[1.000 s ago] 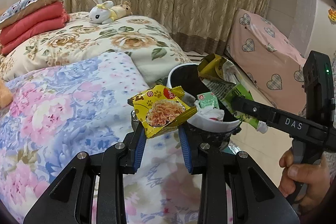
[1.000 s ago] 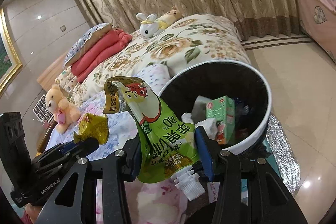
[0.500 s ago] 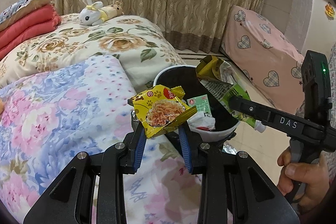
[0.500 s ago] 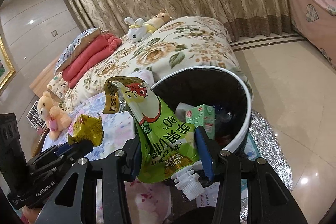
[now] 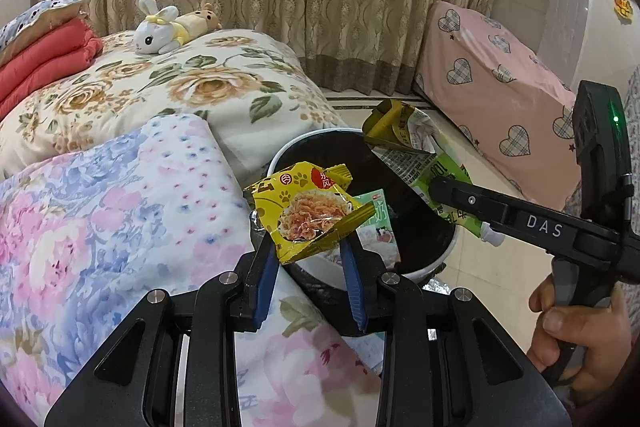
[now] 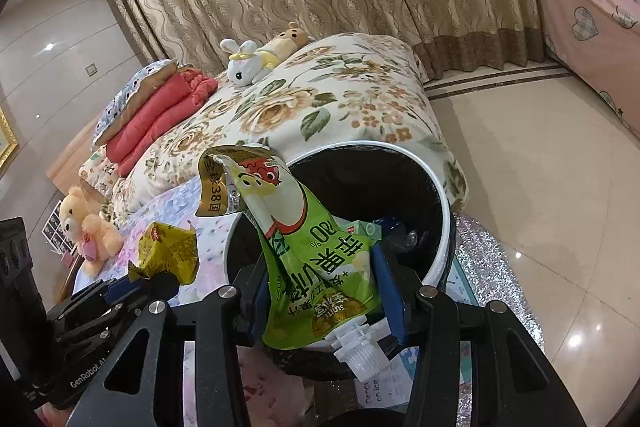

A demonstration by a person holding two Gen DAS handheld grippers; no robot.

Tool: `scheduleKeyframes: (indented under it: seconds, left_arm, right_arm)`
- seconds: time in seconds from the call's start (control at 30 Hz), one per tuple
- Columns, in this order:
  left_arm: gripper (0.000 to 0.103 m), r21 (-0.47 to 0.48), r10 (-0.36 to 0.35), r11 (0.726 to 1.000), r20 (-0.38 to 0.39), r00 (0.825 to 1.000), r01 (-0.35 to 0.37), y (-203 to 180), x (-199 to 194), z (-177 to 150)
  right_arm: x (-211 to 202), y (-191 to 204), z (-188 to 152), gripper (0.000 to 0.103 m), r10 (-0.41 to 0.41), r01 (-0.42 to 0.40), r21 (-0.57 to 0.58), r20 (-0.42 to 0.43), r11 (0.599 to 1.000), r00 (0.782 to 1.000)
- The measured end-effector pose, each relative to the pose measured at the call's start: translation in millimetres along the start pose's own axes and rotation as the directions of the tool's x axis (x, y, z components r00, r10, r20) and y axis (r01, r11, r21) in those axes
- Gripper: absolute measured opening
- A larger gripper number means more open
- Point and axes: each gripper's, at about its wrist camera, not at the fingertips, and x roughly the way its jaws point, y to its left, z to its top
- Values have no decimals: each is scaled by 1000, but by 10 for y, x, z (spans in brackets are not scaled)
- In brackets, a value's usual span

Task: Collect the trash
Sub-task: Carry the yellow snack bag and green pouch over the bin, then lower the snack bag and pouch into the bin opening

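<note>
My left gripper is shut on a yellow snack packet, held just over the near rim of a black bin with a white rim. The bin holds a green carton and white paper. My right gripper is shut on a green juice pouch with a white spout, which hangs over the near-left rim of the bin. The left wrist view shows the pouch above the bin's right side. The right wrist view shows the yellow packet at lower left.
The bin stands on a glossy tiled floor beside a bed with floral quilts. Plush toys and folded red blankets lie on the bed. A pink heart-patterned cover sits at right. A silver mat lies under the bin.
Both grippers have shifted toward the bin with their wrappers still gripped; the bin now sits closer and more centred under the yellow packet and the green pouch.
</note>
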Motion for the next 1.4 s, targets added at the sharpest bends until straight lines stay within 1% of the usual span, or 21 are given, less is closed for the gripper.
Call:
scheduleKeyframes:
  seconds: [0.27, 0.67, 1.4]
  left_arm:
    - [29, 3, 0, 1000, -10, 1000, 0, -30, 61, 45]
    - [29, 16, -4, 1000, -14, 1000, 4, -94, 139, 139]
    - [29, 24, -5, 1000, -37, 999, 5, -179, 357, 222]
  right_arm:
    - [22, -23, 41, 47, -9, 9, 7, 1, 1000, 1000]
    - [113, -90, 114, 47, -13, 13, 25, -19, 1000, 1000]
    - [239, -137, 187, 47, -15, 16, 37, -35, 999, 999]
